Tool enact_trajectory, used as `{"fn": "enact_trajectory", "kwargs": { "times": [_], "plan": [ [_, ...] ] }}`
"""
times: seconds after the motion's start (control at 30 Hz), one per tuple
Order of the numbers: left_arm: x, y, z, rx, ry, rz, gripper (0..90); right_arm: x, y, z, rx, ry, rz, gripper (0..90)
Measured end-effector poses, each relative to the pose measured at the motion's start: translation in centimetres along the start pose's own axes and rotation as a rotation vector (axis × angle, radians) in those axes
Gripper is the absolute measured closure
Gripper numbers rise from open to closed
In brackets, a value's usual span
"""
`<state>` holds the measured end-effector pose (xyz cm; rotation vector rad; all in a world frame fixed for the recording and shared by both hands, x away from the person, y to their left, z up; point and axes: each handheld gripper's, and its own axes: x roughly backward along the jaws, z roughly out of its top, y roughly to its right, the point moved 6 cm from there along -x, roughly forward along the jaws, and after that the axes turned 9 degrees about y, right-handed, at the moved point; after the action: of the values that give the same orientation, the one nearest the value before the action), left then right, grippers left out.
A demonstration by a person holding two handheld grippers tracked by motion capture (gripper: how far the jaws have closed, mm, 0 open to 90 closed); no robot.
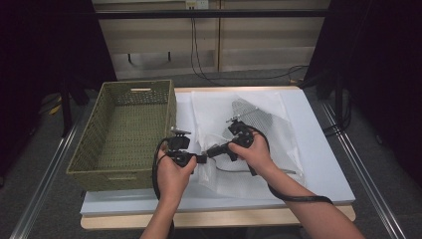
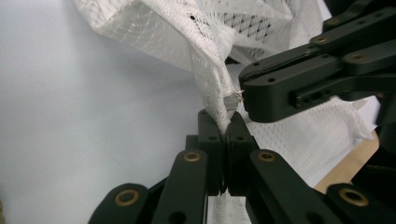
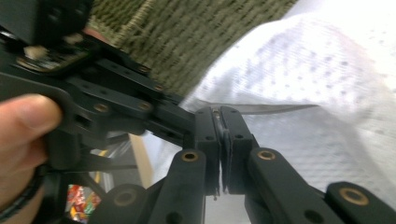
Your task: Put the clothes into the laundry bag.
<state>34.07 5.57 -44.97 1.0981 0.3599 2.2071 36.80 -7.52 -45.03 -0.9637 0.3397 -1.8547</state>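
A white mesh bag [image 1: 259, 114] lies spread on the white table top [image 1: 323, 164]. Both grippers meet at its near left corner. My left gripper [image 1: 201, 159] points right, and in the left gripper view [image 2: 224, 125] its jaws are shut on the bag's edge [image 2: 219, 100]. My right gripper [image 1: 209, 152] points left, tip to tip with the left one. Its jaws [image 3: 219, 114] are shut, and in the left gripper view its tip [image 2: 243, 95] pinches a small metal zipper pull [image 2: 232, 100] at that same corner. The mesh [image 3: 317, 84] rises behind the shut jaws.
A green woven basket [image 1: 87, 144] stands at the table's left, right beside the left hand; its wall [image 3: 187, 42] is close behind both grippers. The table's wooden front edge [image 1: 224, 216] runs under the forearms. Cables [image 1: 239, 77] trail on the floor beyond the table.
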Motion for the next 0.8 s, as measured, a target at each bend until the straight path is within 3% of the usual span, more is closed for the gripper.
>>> {"fn": "enact_trajectory", "kwargs": {
  "times": [0.1, 0.13, 0.2, 0.37, 0.47, 0.53, 0.63, 0.7, 0.73, 0.8],
  "plan": [
    [0.7, -0.4, 0.3, -0.004, 0.011, 0.016, 88.5, 0.3, 1.1, -0.2, -0.021, 0.012, -0.031, 87.6],
    [0.7, -0.3, 0.3, 0.015, 0.021, 0.008, 88.5, 0.5, 1.4, -0.3, -0.039, 0.015, -0.013, 87.7],
    [0.6, -0.4, 0.1, 0.006, 0.003, 0.012, 88.4, 0.7, 1.8, -0.5, -0.065, 0.02, 0.011, 87.6],
    [0.6, -0.5, 0.0, -0.013, -0.017, 0.009, 88.3, 1.0, 1.6, -0.6, -0.05, 0.014, -0.002, 87.6],
    [0.4, -0.4, -0.1, 0.014, -0.011, 0.01, 88.4, 1.2, 1.5, -0.6, -0.048, 0.011, -0.008, 87.6],
    [0.4, -0.5, -0.1, -0.005, -0.023, 0.011, 88.4, 1.3, 1.5, -0.7, -0.044, 0.012, -0.007, 87.6],
    [0.3, -0.5, -0.2, -0.001, -0.027, 0.019, 88.5, 1.7, 1.9, -0.9, -0.047, 0.011, -0.03, 87.5],
    [0.2, -0.3, -0.3, 0.013, -0.026, 0.005, 88.5, 1.9, 2.1, -1.0, -0.068, 0.016, -0.01, 87.5],
    [0.2, -0.4, -0.4, -0.006, -0.04, 0.015, 88.5, 2.0, 2.3, -1.0, -0.071, 0.021, -0.004, 87.5],
    [0.1, -0.3, -0.4, 0.011, -0.034, 0.019, 88.5, 2.1, 2.4, -1.1, -0.056, 0.009, -0.032, 87.5]
  ]
}}
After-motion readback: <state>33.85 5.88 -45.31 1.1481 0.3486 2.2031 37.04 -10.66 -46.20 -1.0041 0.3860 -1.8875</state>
